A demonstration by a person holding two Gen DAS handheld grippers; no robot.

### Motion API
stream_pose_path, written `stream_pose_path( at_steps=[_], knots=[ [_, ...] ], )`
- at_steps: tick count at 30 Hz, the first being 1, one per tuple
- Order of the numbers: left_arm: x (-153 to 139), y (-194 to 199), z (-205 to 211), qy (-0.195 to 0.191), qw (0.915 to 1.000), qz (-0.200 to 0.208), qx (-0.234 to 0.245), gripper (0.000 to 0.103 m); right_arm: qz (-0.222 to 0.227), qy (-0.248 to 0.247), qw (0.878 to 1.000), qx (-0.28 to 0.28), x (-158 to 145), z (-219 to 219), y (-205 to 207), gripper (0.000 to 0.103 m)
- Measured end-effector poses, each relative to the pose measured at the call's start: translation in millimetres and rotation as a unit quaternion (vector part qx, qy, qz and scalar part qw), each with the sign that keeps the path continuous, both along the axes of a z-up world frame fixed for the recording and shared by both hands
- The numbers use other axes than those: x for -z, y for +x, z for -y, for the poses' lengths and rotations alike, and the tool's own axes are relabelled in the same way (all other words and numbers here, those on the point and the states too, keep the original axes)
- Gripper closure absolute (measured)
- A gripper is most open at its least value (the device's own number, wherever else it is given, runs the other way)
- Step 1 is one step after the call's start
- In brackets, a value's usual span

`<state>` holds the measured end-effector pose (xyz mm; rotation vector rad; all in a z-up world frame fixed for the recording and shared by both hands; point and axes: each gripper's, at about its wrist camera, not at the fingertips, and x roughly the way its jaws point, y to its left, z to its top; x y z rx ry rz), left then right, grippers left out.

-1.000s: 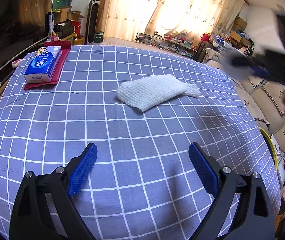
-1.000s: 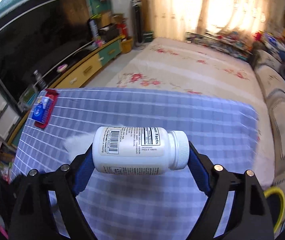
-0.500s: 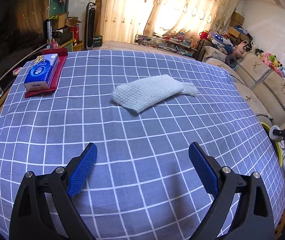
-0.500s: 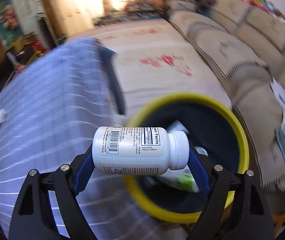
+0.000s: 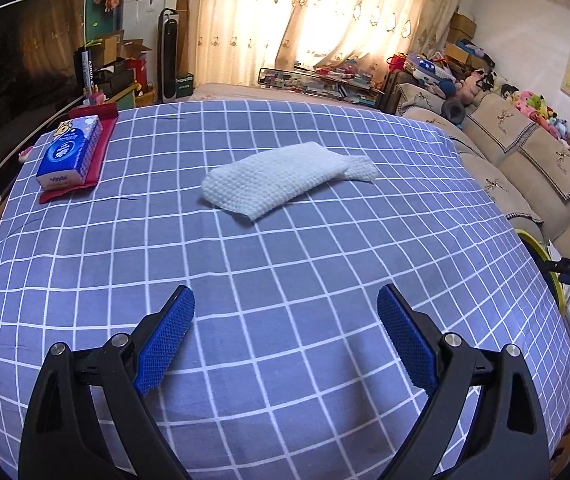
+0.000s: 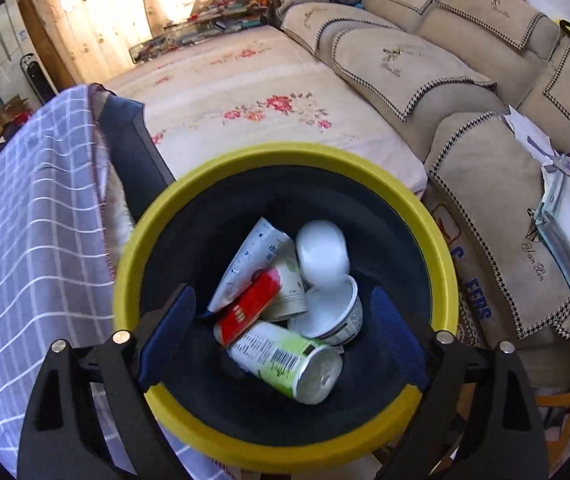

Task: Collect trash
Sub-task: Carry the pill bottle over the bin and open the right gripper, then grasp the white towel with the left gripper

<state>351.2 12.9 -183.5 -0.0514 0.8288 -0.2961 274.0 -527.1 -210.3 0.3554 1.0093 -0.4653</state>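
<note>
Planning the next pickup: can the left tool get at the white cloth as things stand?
Probably yes: the left tool is open, aimed at the cloth, with only bare tablecloth between them.

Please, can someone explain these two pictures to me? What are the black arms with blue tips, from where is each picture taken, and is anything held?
They are hand-held grippers; a person holds one in each hand, and each carries a camera looking along its fingers. The left gripper hangs open over a checked tablecloth; on it lie a white cloth and a tissue pack. The right gripper is open above a yellow-rimmed bin containing a white bottle, a can and other packaging. Nothing is held.
</note>
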Motion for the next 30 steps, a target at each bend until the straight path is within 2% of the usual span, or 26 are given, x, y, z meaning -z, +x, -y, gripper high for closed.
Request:
stream_pose_path(
  at_steps=[7, 10, 12, 18, 22, 28, 29, 30],
  knots=[
    [-16, 17, 19, 0.037, 0.9988, 0.007, 0.031, 0.012, 0.021, -0.003, 0.999, -0.027, -17, -9, -4, 0.016],
    [-22, 41, 24, 0.061, 0.9972, 0.02, 0.04, 0.012, 0.028, 0.001, 0.999, -0.04, -21, -16, -2, 0.016],
    [-21, 61, 25, 0.062, 0.9969, 0.015, 0.047, 0.012, 0.031, 0.002, 0.998, -0.049, -23, -21, -1, 0.016],
    [-9, 115, 32, 0.076, 0.9954, -0.009, 0.057, 0.012, 0.026, -0.002, 0.998, -0.065, -23, -31, 1, 0.015],
    [7, 142, 34, 0.067, 0.9949, -0.042, 0.063, 0.012, 0.023, 0.0, 0.997, -0.071, -22, -31, 1, 0.015],
    [9, 151, 40, 0.083, 0.9934, -0.036, 0.07, 0.012, 0.023, 0.005, 0.997, -0.078, -21, -34, 4, 0.014],
    [9, 151, 42, 0.089, 0.9929, -0.034, 0.071, 0.013, 0.023, 0.006, 0.997, -0.08, -20, -35, 4, 0.014],
    [10, 150, 44, 0.097, 0.9923, -0.031, 0.071, 0.018, 0.023, 0.007, 0.996, -0.083, -19, -37, 5, 0.014]
  ],
)
